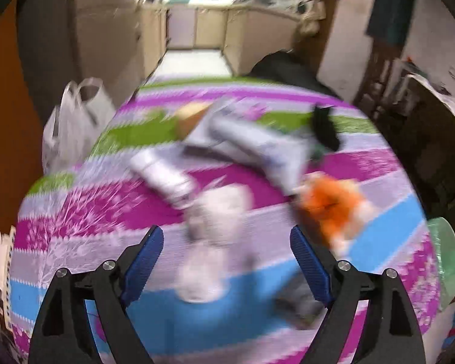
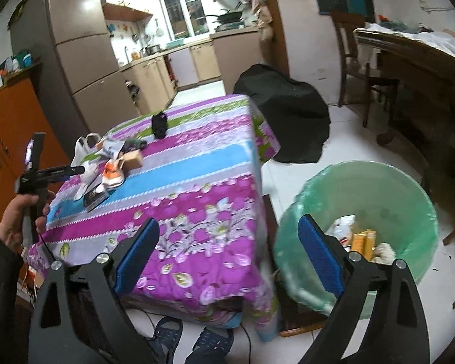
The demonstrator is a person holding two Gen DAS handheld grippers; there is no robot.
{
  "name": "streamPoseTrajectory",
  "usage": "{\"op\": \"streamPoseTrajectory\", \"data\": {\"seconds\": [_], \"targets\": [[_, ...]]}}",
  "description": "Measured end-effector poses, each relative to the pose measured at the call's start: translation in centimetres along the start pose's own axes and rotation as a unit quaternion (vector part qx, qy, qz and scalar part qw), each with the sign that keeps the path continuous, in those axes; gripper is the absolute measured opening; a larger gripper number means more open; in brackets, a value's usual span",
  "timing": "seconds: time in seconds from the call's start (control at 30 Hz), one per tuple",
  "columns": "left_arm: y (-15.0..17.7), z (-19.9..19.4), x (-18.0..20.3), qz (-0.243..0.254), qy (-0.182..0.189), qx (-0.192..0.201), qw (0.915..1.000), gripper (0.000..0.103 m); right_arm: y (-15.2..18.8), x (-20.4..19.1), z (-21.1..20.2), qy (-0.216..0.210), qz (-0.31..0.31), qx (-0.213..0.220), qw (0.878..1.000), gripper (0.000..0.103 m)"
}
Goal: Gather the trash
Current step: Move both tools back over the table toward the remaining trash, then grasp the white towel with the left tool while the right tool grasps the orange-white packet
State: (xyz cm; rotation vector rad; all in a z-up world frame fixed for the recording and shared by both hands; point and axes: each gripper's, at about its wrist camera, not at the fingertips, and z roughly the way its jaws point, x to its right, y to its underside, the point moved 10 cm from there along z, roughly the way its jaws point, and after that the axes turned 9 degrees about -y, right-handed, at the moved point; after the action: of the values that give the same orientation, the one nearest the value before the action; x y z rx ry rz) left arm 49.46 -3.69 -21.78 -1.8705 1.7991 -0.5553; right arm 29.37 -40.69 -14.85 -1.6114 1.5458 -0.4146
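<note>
Trash lies on the striped purple tablecloth [image 2: 203, 179]: crumpled white paper [image 1: 218, 212], an orange wrapper [image 1: 333, 206], silvery packets [image 1: 251, 142], a tan block [image 1: 191, 118] and a black item [image 1: 324, 127]. The left wrist view is blurred. My left gripper [image 1: 227, 239] is open and empty just above the white paper. It also shows in the right wrist view [image 2: 72, 170], over the pile. My right gripper [image 2: 230, 239] is open and empty between the table edge and a green-lined bin [image 2: 379, 188]. The bin holds a yellow carton [image 2: 364, 239] and other scraps.
A white plastic bag [image 1: 72, 124] hangs at the table's far left side. A black bag [image 2: 288, 121] sits on the floor behind the table. A wooden table [image 2: 415, 60] and chair [image 2: 355, 60] stand at the right. An orange cabinet [image 2: 9, 121] is at the left.
</note>
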Motion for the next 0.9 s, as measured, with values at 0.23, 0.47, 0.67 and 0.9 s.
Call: {"op": "streamPoseTrajectory", "data": {"seconds": [0.23, 0.47, 0.67, 0.9], "targets": [[0.0, 3.5, -0.5, 0.005, 0.019, -0.024, 0.9995, 0.085, -0.2, -4.2, 2.8, -0.025, -0.032, -0.031, 0.999, 0.089], [-0.7, 5.1, 1.1, 0.026, 0.008, -0.015, 0.9995, 0.077, -2.9, -11.3, 8.0, -0.103, -0.078, -0.058, 0.99, 0.088], [0.1, 4.1, 1.1, 0.035, 0.013, 0.001, 0.9993, 0.039, -4.3, -16.8, 17.3, -0.16, -0.076, -0.12, 0.977, 0.06], [0.7, 3.4, 0.6, 0.019, 0.029, 0.007, 0.9994, 0.033, -4.3, -18.9, 24.6, -0.143, -0.053, -0.155, 0.976, 0.05]]}}
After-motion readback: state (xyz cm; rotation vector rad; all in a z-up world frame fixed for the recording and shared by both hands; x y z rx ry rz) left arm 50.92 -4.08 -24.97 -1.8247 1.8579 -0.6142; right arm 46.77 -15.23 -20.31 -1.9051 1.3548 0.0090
